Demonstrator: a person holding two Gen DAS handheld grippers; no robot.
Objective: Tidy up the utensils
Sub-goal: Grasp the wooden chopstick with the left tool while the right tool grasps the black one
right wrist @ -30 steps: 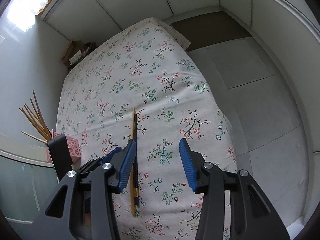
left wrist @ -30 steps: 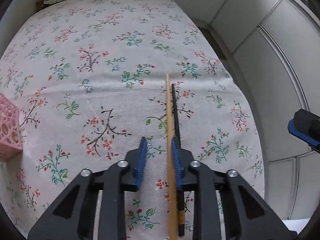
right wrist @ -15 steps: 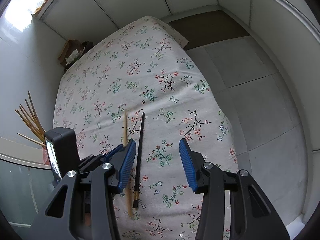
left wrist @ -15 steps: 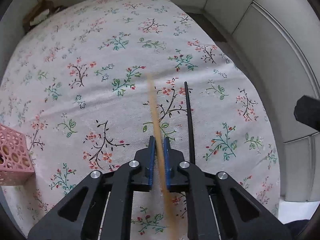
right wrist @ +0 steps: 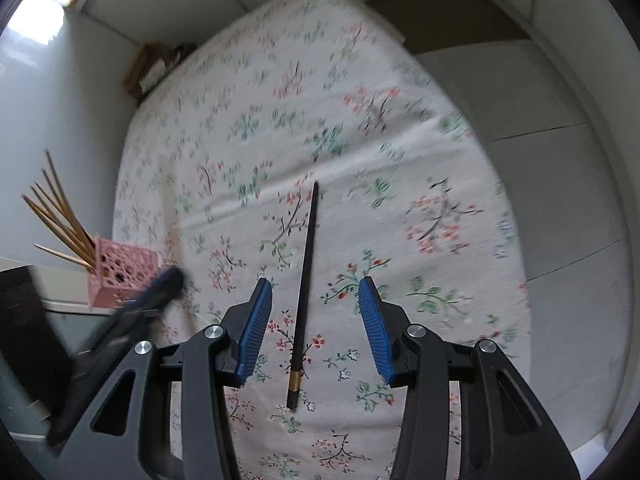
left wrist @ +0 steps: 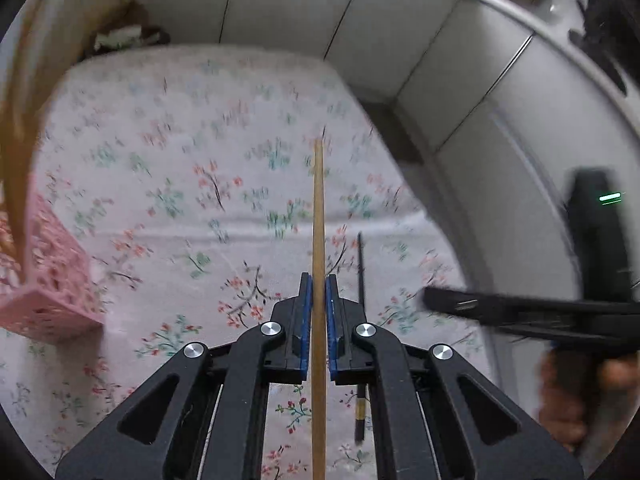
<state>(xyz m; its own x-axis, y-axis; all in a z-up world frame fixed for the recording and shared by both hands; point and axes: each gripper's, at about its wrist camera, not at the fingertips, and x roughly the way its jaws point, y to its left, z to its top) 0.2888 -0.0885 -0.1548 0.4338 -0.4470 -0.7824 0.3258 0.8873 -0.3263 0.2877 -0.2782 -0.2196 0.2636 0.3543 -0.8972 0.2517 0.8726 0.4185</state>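
Observation:
My left gripper (left wrist: 319,292) is shut on a wooden chopstick (left wrist: 319,208) and holds it lifted above the floral tablecloth (left wrist: 180,208). A black chopstick (right wrist: 305,276) with a gold band lies on the cloth; it also shows in the left wrist view (left wrist: 361,272), just right of the left fingers. My right gripper (right wrist: 316,312) is open and empty, its fingers on either side of the black chopstick and above it. A pink perforated holder (right wrist: 122,276) with several wooden chopsticks (right wrist: 60,216) stands at the left edge; it also shows in the left wrist view (left wrist: 52,280).
The table's right edge drops to a grey tiled floor (right wrist: 560,184). White wall panels (left wrist: 280,4) stand behind the table, with a brown box (right wrist: 154,68) at the far corner. The right gripper's body (left wrist: 532,312) shows at the right of the left wrist view.
My left gripper shut on the wooden chopstick and lifted it off the cloth, moving left toward the pink holder. My right gripper moved over the black chopstick, still open.

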